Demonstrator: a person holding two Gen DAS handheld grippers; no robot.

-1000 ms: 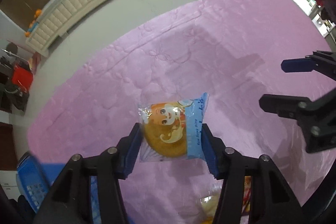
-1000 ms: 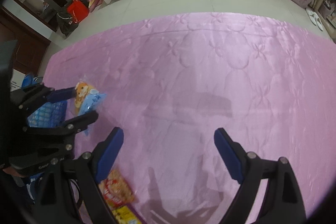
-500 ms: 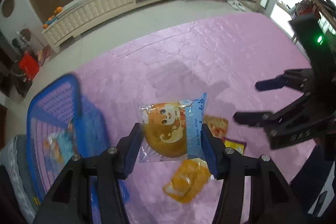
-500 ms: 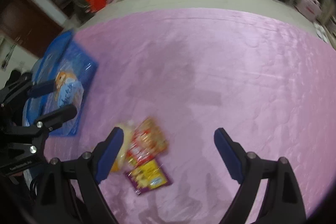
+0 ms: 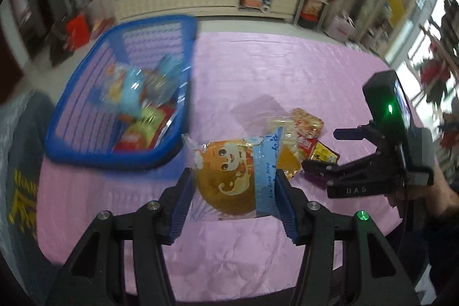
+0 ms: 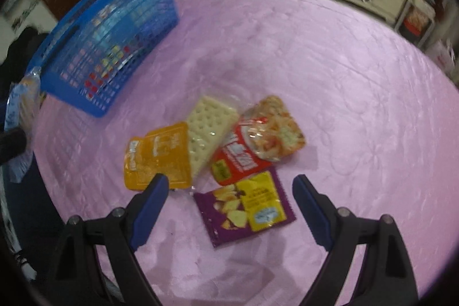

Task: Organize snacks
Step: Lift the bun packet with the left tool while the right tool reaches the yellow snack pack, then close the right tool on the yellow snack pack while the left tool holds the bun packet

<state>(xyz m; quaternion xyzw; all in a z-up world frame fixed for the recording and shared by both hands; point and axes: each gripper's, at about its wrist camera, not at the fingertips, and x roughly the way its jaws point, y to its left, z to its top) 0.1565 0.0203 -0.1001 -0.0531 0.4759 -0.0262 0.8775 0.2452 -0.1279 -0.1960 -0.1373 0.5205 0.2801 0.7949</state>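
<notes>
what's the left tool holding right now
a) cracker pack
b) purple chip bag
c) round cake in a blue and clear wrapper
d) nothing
c: the left tool has both pads pressed on the wrapped cake, while the purple bag and cracker pack lie on the pink cloth.

Both views have swung across the pink quilted cloth. The blue slatted plastic basket, a sliver at the left wrist view's lower left corner a second ago, now fills its left half, snacks visible inside (blurred). The loose pile on the cloth, with its orange sachet and purple-and-yellow chip packet, has come from the right wrist view's bottom edge to lie before the right gripper.
</notes>
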